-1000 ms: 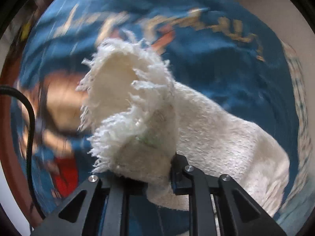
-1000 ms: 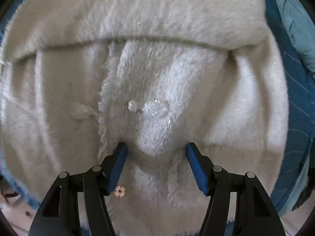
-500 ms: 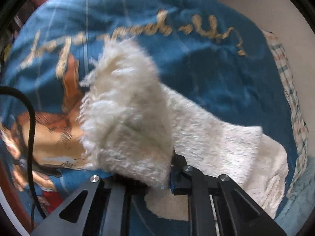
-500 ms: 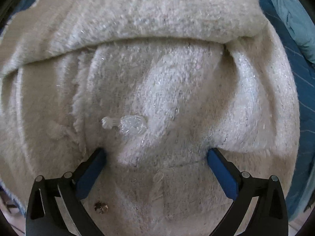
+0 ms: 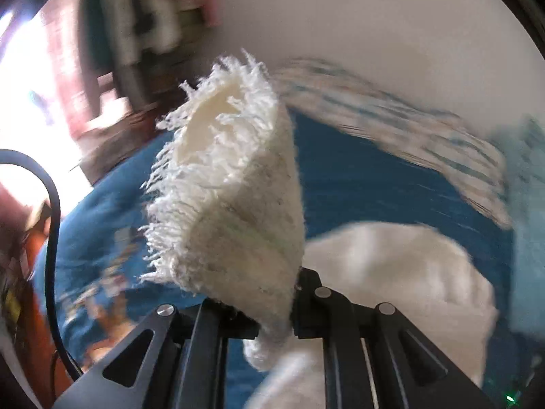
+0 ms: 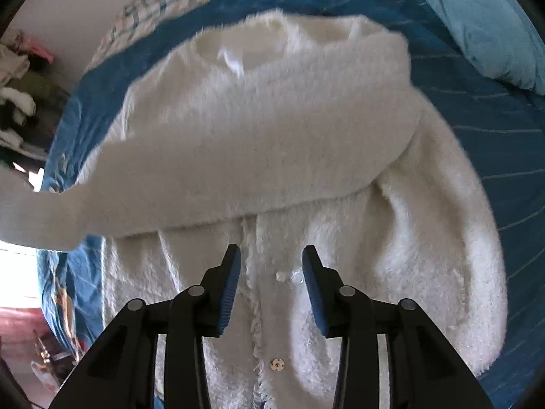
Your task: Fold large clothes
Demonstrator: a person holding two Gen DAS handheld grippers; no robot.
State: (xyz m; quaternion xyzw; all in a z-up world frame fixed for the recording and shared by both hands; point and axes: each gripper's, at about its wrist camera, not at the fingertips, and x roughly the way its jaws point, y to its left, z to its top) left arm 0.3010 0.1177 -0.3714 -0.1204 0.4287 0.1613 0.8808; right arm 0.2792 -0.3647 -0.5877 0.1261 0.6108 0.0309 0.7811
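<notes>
The fluffy white knitted cardigan [image 6: 306,156] is shaggy, long-pile cloth, its cuff [image 5: 231,184] fraying into loose yarn tufts; a small round metal snap [image 6: 276,364] glints at six o'clock on it. Beneath lies a smooth, matt blue woven bedspread [image 6: 494,143]. The black matt plastic right gripper [image 6: 270,293] carries ribbed blue rubbery pads [image 6: 230,289] and dull metal rivets, like the left gripper [image 5: 274,329]

Motion-blurred shelves [image 5: 143,27] behind fringed cuff [image 5: 231,184]
</notes>
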